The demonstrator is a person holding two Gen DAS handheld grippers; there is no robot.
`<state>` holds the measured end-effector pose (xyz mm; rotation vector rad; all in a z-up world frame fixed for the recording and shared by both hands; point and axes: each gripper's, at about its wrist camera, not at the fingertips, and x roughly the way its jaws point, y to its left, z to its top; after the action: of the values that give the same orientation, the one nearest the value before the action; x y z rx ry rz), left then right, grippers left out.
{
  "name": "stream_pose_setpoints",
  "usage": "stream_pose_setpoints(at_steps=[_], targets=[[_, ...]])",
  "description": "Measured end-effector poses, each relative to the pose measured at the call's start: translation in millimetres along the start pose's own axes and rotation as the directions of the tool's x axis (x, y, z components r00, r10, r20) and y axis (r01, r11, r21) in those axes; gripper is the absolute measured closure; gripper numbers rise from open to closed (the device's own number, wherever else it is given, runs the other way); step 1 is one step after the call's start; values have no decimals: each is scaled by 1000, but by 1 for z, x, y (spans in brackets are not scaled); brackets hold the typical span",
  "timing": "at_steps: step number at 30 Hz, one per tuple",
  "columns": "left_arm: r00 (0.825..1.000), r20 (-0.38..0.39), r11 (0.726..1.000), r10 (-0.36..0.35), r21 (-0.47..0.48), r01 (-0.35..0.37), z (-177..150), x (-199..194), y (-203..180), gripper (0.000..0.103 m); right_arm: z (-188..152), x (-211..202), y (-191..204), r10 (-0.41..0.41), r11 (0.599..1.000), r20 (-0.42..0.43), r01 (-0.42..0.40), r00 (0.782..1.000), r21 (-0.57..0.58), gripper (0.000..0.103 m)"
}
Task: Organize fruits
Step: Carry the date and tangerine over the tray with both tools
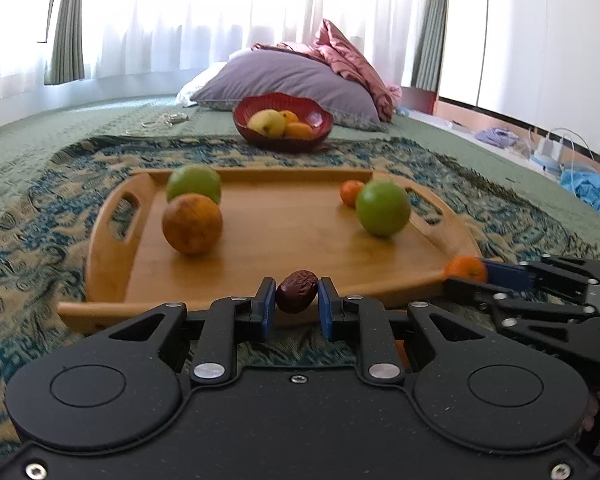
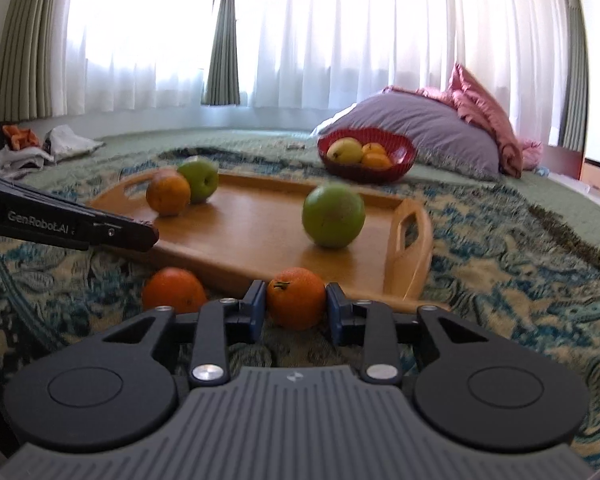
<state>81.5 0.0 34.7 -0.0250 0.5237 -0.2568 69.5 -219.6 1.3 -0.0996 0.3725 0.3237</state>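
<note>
My left gripper [image 1: 297, 298] is shut on a dark red date [image 1: 297, 291], held at the near edge of the wooden tray [image 1: 284, 248]. My right gripper [image 2: 296, 300] is shut on a small tangerine [image 2: 296, 298] just before the tray's [image 2: 268, 236] near edge; it also shows in the left wrist view [image 1: 464, 269]. On the tray lie two green apples [image 1: 382, 208] [image 1: 194, 185], a large orange [image 1: 192, 224] and a small tangerine [image 1: 351, 193]. Another tangerine [image 2: 173, 290] lies on the blanket beside the tray.
A red bowl [image 1: 282, 120] with a yellow apple and oranges stands behind the tray, before a purple pillow [image 1: 292, 76]. The patterned blanket [image 2: 500, 248] covers the bed. Cloths lie at the far left [image 2: 40, 146]; cables and blue cloth lie at the right [image 1: 580, 168].
</note>
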Motion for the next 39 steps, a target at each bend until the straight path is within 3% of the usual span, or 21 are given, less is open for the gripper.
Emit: stream_pose_setpoints(at_steps=[8, 17, 26, 39], targets=[[999, 2, 998, 50, -47, -50, 12, 9, 23, 82, 21, 6, 0, -49, 998, 25, 48, 998, 28, 66], [995, -18, 993, 94, -63, -95, 17, 26, 45, 82, 32, 39, 3, -100, 994, -49, 102, 994, 47, 66], [994, -48, 990, 101, -95, -105, 17, 44, 53, 82, 35, 61, -6, -122, 986, -98, 132, 988, 106, 66], [992, -64, 990, 104, -91, -110, 14, 54, 51, 82, 30, 68, -4, -124, 986, -125, 137, 984, 100, 66]])
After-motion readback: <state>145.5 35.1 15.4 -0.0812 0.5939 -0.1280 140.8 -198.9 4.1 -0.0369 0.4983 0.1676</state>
